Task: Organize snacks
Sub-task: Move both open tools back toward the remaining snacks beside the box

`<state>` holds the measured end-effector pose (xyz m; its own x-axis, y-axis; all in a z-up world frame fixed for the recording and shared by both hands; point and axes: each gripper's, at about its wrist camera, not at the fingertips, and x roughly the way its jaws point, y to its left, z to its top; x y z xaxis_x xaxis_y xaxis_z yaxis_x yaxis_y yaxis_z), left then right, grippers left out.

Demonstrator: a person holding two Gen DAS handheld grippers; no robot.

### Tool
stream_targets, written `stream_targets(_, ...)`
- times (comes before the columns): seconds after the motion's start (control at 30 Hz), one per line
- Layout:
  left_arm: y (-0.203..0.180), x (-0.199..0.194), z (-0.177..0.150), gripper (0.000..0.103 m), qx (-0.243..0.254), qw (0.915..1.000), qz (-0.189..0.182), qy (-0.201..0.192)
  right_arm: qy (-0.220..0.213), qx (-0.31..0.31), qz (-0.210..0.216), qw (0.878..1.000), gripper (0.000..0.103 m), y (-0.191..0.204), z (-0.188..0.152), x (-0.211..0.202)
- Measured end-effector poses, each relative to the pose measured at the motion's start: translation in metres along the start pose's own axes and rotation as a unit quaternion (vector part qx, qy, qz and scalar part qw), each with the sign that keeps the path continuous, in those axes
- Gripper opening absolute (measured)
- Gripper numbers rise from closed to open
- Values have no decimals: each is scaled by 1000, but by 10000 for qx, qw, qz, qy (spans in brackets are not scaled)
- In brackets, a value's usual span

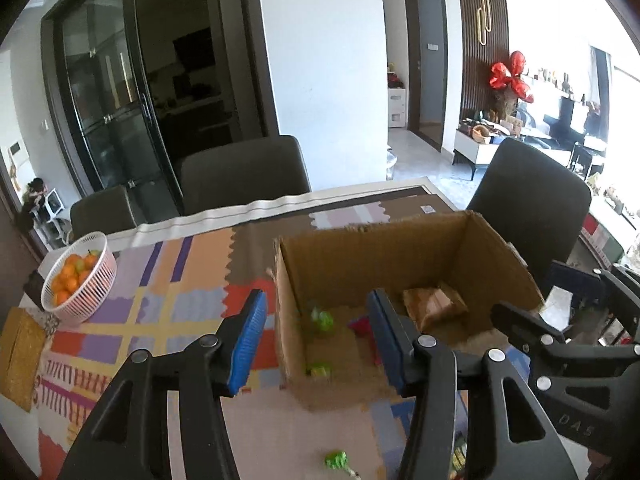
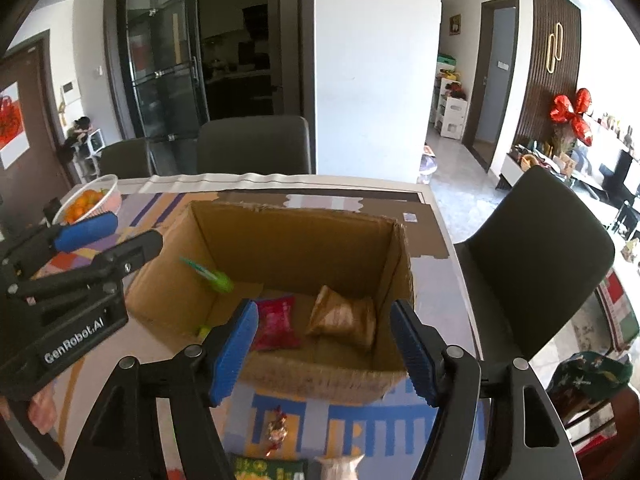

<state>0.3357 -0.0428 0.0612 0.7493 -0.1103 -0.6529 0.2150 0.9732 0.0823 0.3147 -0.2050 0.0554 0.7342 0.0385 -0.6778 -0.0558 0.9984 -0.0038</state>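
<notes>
Over the open brown cardboard box (image 2: 296, 240), both grippers hang with fingers apart and empty. Between the right gripper's (image 2: 324, 348) blue pads lie a red snack packet (image 2: 276, 322) and tan pouch (image 2: 344, 316); the left gripper (image 1: 316, 340) straddles the box's near-left wall above green-wrapped candies (image 1: 322, 320).

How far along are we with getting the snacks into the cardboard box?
Partly done. The cardboard box already holds a red packet, a tan packet and small green candies. Nothing is in hand: the left gripper and right gripper are both open and empty. Left on the table: a green candy, a red-gold wrapped candy and packets at the near edge.
</notes>
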Motion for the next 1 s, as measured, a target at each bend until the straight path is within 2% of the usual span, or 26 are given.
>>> stream_targets(0.23, 1, -36, -19, 56, 99, 9999, 25, -94, -99, -123, 125, 9998, 69, 10, -13, -23)
stream_targets(0.53, -1, -66, -46, 56, 82, 9997, -223, -113, -56, 52, 259, 9996, 69, 12, -35, -40)
stream_targets(1.0, -41, -60, -102, 58, 573, 9955, -669, 356, 233, 203, 196, 9993, 69, -9, -91, -46)
